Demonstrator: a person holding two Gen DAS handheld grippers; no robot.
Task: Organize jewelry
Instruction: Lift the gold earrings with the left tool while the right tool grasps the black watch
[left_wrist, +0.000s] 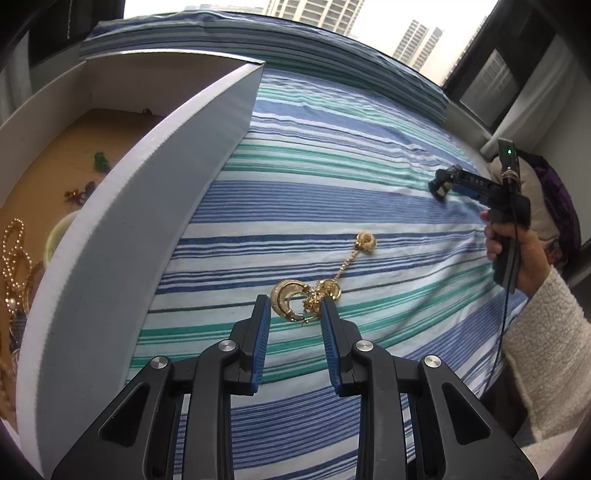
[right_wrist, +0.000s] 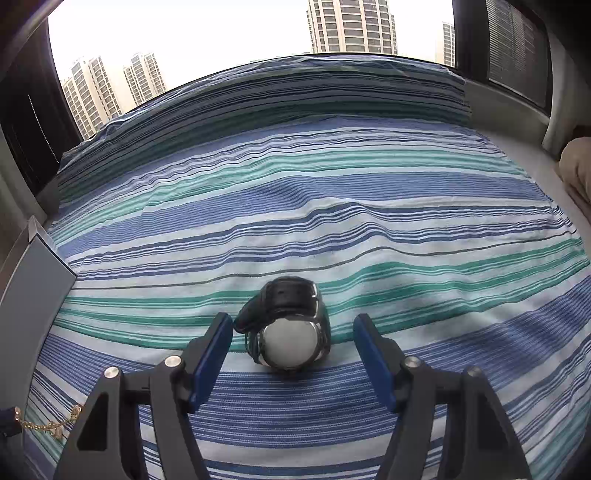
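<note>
A tangle of gold jewelry (left_wrist: 295, 301) lies on the striped bedspread: a crescent hoop earring, a chain (left_wrist: 345, 264) and a round gold piece (left_wrist: 365, 242). My left gripper (left_wrist: 294, 308) is open, its blue pads on either side of the tangle's near edge. A white cardboard box (left_wrist: 122, 229) stands to the left and holds a bead necklace (left_wrist: 14, 254) and small coloured pieces (left_wrist: 99, 160). My right gripper (right_wrist: 293, 328) is open around a black-strapped watch (right_wrist: 290, 338) with a pale face. The right gripper also shows in the left wrist view (left_wrist: 441, 186).
The striped blue, white and green bedspread (right_wrist: 332, 206) covers the whole surface. A window with tall buildings is behind it. The box corner (right_wrist: 44, 277) and a bit of gold chain (right_wrist: 48, 424) show at the left of the right wrist view. A cushion (left_wrist: 546, 206) lies far right.
</note>
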